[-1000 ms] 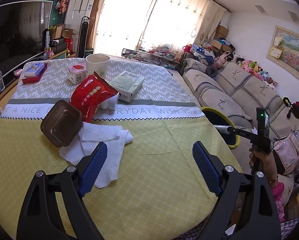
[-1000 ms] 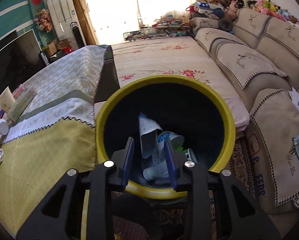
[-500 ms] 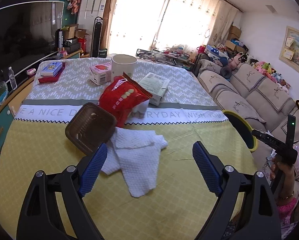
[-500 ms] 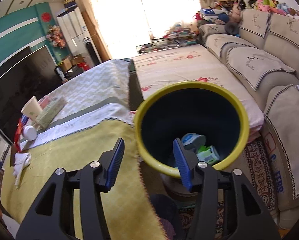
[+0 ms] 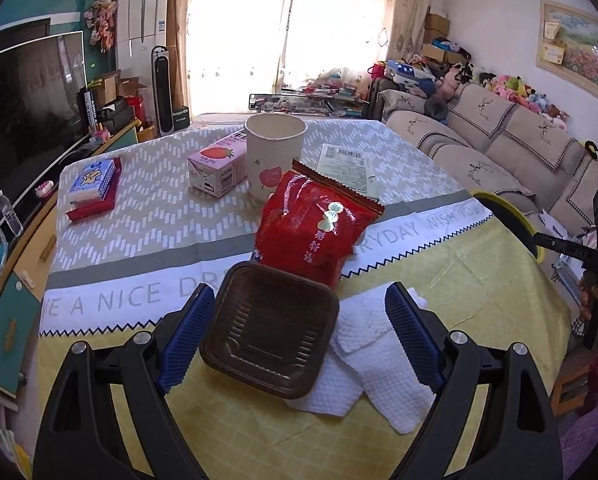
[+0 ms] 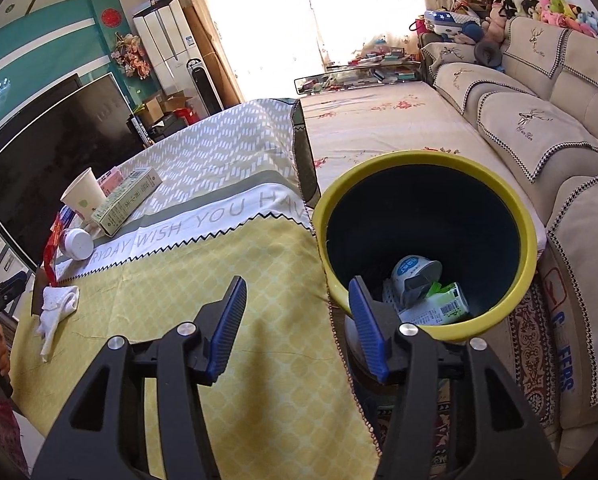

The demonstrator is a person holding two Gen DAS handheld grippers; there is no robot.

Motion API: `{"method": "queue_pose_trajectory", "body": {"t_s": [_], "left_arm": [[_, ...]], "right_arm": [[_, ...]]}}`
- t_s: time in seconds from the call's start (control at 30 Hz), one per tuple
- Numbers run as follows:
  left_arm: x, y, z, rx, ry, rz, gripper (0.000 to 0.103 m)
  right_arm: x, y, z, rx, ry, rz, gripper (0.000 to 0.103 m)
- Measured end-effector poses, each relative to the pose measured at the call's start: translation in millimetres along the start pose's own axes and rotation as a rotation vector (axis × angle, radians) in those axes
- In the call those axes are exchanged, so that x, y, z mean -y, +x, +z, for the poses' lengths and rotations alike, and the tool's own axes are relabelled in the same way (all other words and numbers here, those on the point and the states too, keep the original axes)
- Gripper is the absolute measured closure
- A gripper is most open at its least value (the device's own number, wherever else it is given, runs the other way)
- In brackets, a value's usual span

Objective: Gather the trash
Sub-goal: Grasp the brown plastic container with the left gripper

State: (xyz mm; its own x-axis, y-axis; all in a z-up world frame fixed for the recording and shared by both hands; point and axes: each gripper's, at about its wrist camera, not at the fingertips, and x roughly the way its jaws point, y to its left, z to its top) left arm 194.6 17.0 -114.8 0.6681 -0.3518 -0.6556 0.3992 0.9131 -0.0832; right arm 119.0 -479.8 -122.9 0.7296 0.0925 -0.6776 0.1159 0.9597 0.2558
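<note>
Beside the table (image 6: 219,264) stands a yellow bin (image 6: 451,162), dark inside (some cartons (image 6: 439,308) lie at its bottom). On the table, a shiny red snack bag (image 5: 315,224) leans over a brown plastic tray (image 5: 271,330) and a white paper towel (image 5: 379,344). Left gripper (image 5: 299,338) is wide open around the tray. Right gripper (image 6: 295,326) is open too, empty, near the bin.

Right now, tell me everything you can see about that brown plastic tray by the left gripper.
The brown plastic tray is a square, shallow, glossy container with rounded corners and a ribbed floor, and it looks empty. It sits tilted, propped on the white paper towel, its far edge against the red snack bag. The open left gripper straddles it without touching.
</note>
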Motion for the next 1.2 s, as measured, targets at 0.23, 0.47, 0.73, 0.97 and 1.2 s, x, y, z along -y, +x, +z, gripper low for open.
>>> {"method": "queue_pose_trajectory", "body": {"t_s": [0.23, 0.47, 0.73, 0.97, 1.2], "left_arm": [[-7.5, 14.1, -1.3, -0.04, 0.086, -0.033, 0.011], [-12.5, 28.4, -2.8, -0.079, 0.112, -0.033, 0.011], [-11.7, 31.3, -5.4, -0.093, 0.138, -0.045, 0.03], [-9.9, 8.5, -5.9, -0.05, 0.123, -0.032, 0.031], [26.8, -31.8, 5.1, 0.023, 0.152, -0.035, 0.031]], "right_arm": [[-6.7, 3.8, 2.3, -0.017, -0.004, 0.001, 0.048], [-17.2, 7.9, 2.3, -0.029, -0.021, 0.008, 0.047], [-23.0, 9.7, 2.6, -0.033, -0.027, 0.009, 0.047], [-23.9, 10.0, 1.0, -0.038, -0.027, 0.019, 0.047], [-18.5, 2.0, 2.1, -0.014, -0.012, 0.028, 0.047]]}}
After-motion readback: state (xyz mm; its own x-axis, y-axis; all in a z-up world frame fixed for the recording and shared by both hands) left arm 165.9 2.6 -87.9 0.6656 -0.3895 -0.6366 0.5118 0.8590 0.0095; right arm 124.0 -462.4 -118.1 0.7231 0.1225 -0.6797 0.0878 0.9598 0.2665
